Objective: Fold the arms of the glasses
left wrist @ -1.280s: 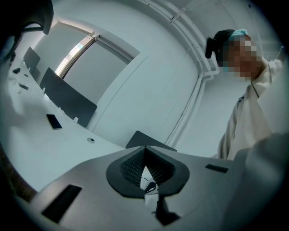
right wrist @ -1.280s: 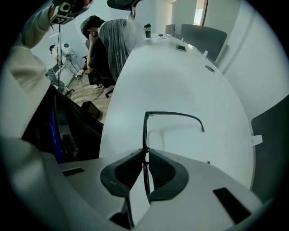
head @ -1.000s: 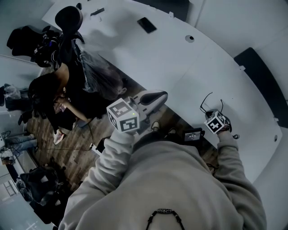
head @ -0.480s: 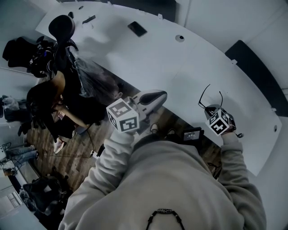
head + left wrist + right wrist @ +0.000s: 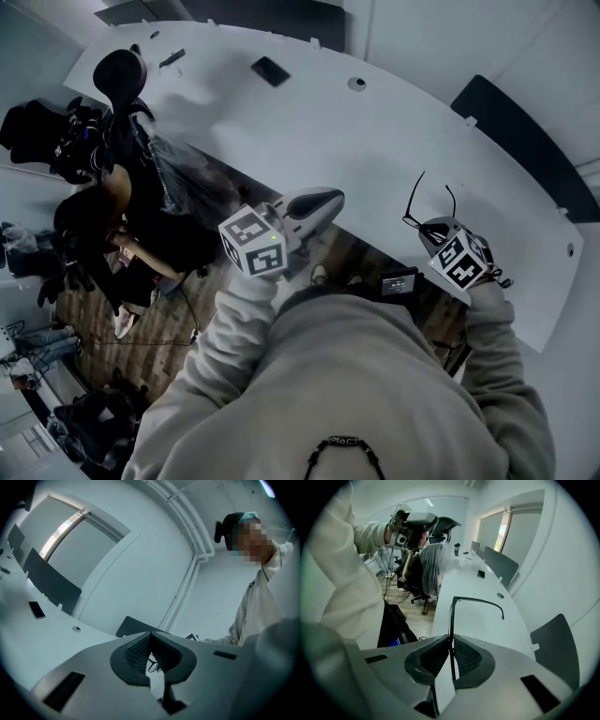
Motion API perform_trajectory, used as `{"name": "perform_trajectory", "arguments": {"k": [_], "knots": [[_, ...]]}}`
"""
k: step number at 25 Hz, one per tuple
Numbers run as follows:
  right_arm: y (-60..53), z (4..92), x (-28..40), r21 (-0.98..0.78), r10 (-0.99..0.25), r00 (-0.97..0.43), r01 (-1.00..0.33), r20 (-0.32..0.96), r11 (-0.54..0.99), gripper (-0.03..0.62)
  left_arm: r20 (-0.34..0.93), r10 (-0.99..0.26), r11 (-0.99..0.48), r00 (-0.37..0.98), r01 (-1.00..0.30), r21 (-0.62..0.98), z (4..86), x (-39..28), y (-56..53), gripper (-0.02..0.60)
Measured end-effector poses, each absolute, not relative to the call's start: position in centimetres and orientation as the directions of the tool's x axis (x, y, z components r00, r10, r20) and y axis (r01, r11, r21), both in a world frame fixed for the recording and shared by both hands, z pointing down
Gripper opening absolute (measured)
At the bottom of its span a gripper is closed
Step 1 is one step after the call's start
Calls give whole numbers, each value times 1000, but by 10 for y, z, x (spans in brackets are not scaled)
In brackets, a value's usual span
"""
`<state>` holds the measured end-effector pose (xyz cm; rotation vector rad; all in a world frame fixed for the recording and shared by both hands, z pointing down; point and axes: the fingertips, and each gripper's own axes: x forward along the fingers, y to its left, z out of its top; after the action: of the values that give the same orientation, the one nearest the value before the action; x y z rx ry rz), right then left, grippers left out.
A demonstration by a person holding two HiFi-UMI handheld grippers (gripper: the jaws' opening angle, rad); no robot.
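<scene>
Glasses pinched by frame in right tool, up above table, arms open. Left tool pressed together, empty. Arms best pushed in gently, one by one.

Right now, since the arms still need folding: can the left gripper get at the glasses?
Probably yes. The right gripper holds the glasses, arms sticking out free, and nothing stands between them and the left gripper. Its jaws are shut, though, so they'd have to open.
</scene>
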<state>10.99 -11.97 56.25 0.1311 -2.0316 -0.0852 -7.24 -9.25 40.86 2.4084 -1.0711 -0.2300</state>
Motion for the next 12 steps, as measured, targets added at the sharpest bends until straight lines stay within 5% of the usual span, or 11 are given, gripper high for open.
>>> {"name": "perform_trajectory", "arguments": {"k": [12], "knots": [[-79, 495, 100, -28, -72, -607, -153, 792, 988, 50, 12, -658, -662, 753, -587, 467, 397, -49, -93, 5]]}}
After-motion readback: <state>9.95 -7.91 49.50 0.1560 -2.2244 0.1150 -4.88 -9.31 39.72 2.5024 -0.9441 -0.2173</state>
